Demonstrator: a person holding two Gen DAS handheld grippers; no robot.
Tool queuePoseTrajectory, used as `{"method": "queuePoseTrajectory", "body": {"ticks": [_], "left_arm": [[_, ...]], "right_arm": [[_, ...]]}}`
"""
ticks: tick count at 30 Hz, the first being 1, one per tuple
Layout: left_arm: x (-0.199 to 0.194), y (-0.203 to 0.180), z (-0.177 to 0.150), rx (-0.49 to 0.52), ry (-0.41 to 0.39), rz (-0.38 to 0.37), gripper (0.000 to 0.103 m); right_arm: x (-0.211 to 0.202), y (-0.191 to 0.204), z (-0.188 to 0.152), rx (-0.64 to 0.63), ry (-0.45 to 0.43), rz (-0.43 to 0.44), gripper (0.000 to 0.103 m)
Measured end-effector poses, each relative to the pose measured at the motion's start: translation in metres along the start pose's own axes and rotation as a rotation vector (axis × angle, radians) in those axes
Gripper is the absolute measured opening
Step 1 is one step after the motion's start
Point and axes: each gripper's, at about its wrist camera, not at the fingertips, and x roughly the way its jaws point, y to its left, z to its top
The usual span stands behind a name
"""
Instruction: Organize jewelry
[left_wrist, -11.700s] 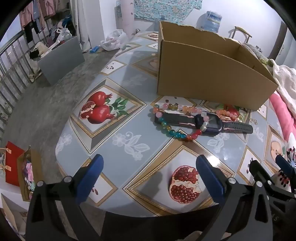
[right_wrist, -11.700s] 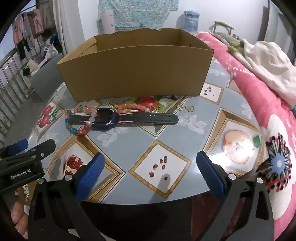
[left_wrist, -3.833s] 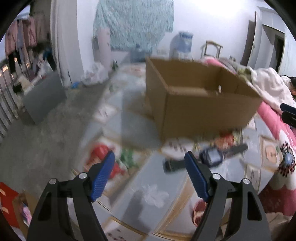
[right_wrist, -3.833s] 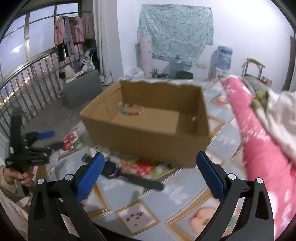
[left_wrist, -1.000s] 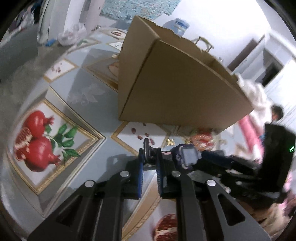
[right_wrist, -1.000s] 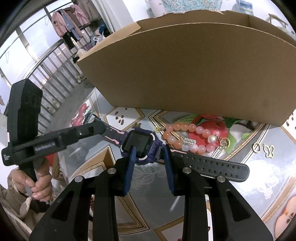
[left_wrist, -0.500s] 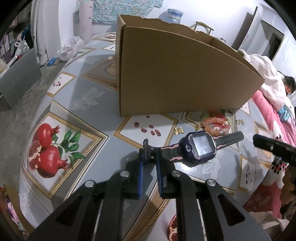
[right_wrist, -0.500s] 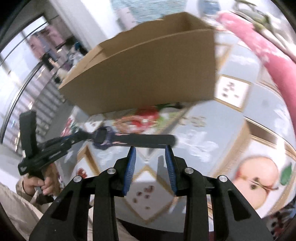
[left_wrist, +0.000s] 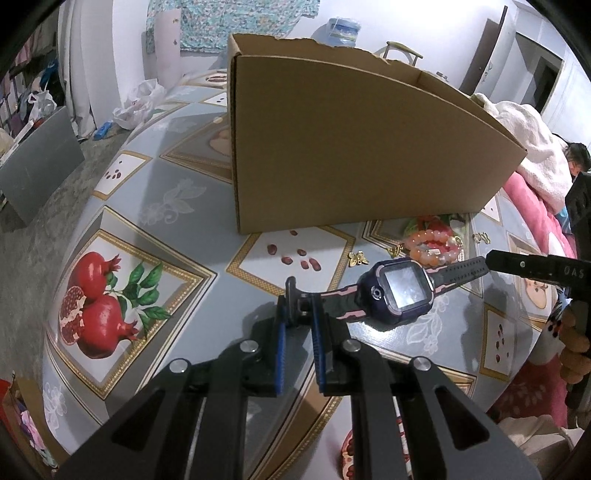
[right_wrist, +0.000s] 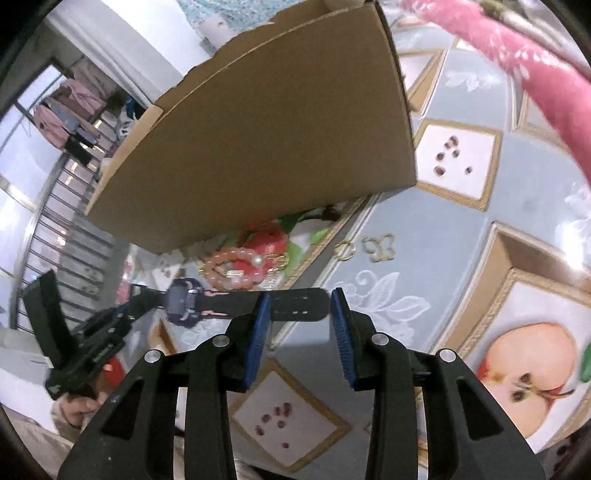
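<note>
My left gripper (left_wrist: 298, 317) is shut on the buckle end of a purple smartwatch (left_wrist: 397, 291), held just above the table. The watch's black strap end (right_wrist: 299, 304) lies between the blue pads of my right gripper (right_wrist: 300, 314), whose jaws stand a little apart around it. The watch also shows in the right wrist view (right_wrist: 183, 299). A pink bead bracelet (left_wrist: 430, 245) lies on the table in front of the cardboard box (left_wrist: 351, 140); it also shows in the right wrist view (right_wrist: 236, 269). Small gold charms (right_wrist: 378, 247) lie on the cloth.
The table (left_wrist: 155, 192) has a grey cloth with fruit pictures. A pink blanket (right_wrist: 535, 66) lies along its right edge. A gold butterfly charm (left_wrist: 358, 257) lies near the bracelet. The floor drops off beyond the table's left edge.
My right gripper has moved in and its jaws have widened around the watch's black strap end. My left gripper stays shut on the buckle end.
</note>
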Motion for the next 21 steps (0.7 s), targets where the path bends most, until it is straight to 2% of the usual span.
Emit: {"method": "queuePoseTrajectory", "body": {"ticks": [5,12,17,21], "left_arm": [[0.0,0.0,-0.001,0.001,0.0,0.0,0.012],[0.0,0.0,0.0,-0.001,-0.001,0.0,0.012],[0.0,0.0,0.0,0.0,-0.001,0.0,0.012],[0.0,0.0,0.0,0.001,-0.001,0.001,0.012]], "right_arm": [[-0.004,-0.012,0.002,0.078,-0.003,0.086,0.035],[-0.02,-0.028,0.002,0.155,-0.04,0.264,0.035],[-0.021,-0.026,-0.001,0.114,-0.056,0.235,0.035],[-0.02,-0.023,-0.002,0.104,-0.067,0.273,0.024]]}}
